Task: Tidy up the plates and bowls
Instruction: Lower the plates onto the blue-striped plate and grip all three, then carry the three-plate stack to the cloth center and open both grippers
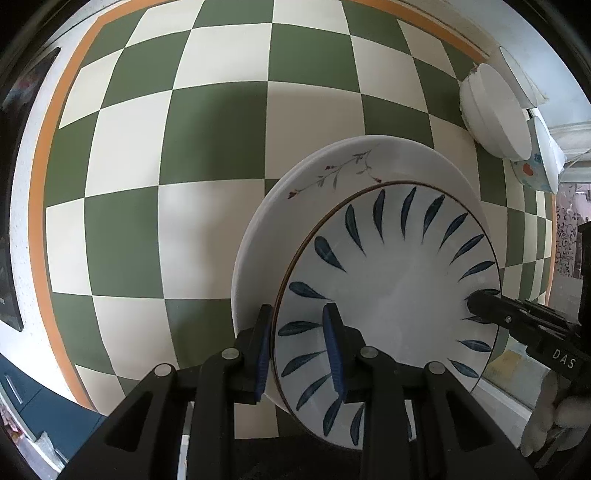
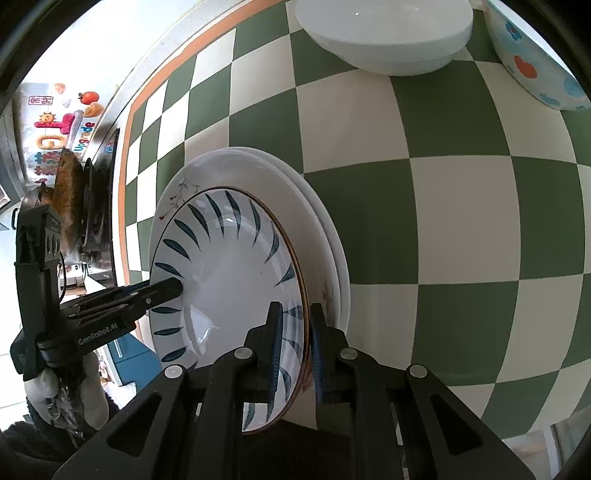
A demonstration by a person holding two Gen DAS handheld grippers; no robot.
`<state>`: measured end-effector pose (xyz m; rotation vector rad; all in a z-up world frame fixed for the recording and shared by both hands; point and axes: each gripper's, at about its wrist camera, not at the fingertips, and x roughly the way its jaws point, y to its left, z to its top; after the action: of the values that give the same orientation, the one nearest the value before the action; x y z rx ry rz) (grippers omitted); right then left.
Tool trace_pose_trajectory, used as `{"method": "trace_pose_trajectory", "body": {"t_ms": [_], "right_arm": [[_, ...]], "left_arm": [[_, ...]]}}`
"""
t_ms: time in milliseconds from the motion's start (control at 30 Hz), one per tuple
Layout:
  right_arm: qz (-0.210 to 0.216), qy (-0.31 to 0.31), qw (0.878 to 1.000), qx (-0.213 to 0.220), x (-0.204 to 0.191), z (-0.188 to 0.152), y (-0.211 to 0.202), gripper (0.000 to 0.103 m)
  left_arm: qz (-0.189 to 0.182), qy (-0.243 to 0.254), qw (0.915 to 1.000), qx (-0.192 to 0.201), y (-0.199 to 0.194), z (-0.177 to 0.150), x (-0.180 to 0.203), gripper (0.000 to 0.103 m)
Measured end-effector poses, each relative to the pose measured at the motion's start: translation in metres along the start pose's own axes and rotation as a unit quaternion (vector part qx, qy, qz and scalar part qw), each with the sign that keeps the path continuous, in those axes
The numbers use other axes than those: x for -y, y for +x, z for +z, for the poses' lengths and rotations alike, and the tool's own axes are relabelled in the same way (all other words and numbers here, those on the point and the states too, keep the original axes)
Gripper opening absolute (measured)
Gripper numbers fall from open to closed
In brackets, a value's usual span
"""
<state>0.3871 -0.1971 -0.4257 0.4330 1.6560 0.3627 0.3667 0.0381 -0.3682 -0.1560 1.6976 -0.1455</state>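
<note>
A blue-leaf plate (image 1: pixel 391 295) sits on top of a stack of white floral plates (image 1: pixel 332 173). My left gripper (image 1: pixel 299 354) is shut on the near rim of the blue-leaf plate. My right gripper (image 2: pixel 295 347) is shut on the opposite rim of the same plate (image 2: pixel 229 266), above the white stack (image 2: pixel 317 221). Each gripper shows in the other's view: the right gripper (image 1: pixel 476 304) and the left gripper (image 2: pixel 173 288). A white bowl (image 2: pixel 384 33) and a bowl with blue and orange flowers (image 2: pixel 532 55) stand further off on the cloth.
A green and cream checkered cloth (image 1: pixel 221 129) with an orange border covers the table. White bowls (image 1: pixel 491 110) and the flowered bowl (image 1: pixel 532 170) stand at the cloth's right edge. A dark wok on a stove (image 2: pixel 81 206) is beyond the table's left edge.
</note>
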Motion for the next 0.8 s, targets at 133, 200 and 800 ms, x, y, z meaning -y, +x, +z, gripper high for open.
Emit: {"method": "trace_pose_trajectory", "body": {"t_ms": [133,200,800], "right_arm": [[-0.001,0.002,1.0,0.005,0.003,0.003,-0.001,0.016],[-0.001,0.003,1.0,0.007,0.004,0.003,-0.001,0.016],[-0.009,0.017,1.0,0.02,0.003,0.002,-0.005,0.019]], "left_arm": [[0.001,0.001,1.0,-0.004,0.0,0.001,0.003,0.025],[0.0,0.002,1.0,-0.004,-0.001,0.002,0.003,0.025],[-0.004,0.004,0.9999,-0.01,-0.002,0.01,0.0,0.025]]}}
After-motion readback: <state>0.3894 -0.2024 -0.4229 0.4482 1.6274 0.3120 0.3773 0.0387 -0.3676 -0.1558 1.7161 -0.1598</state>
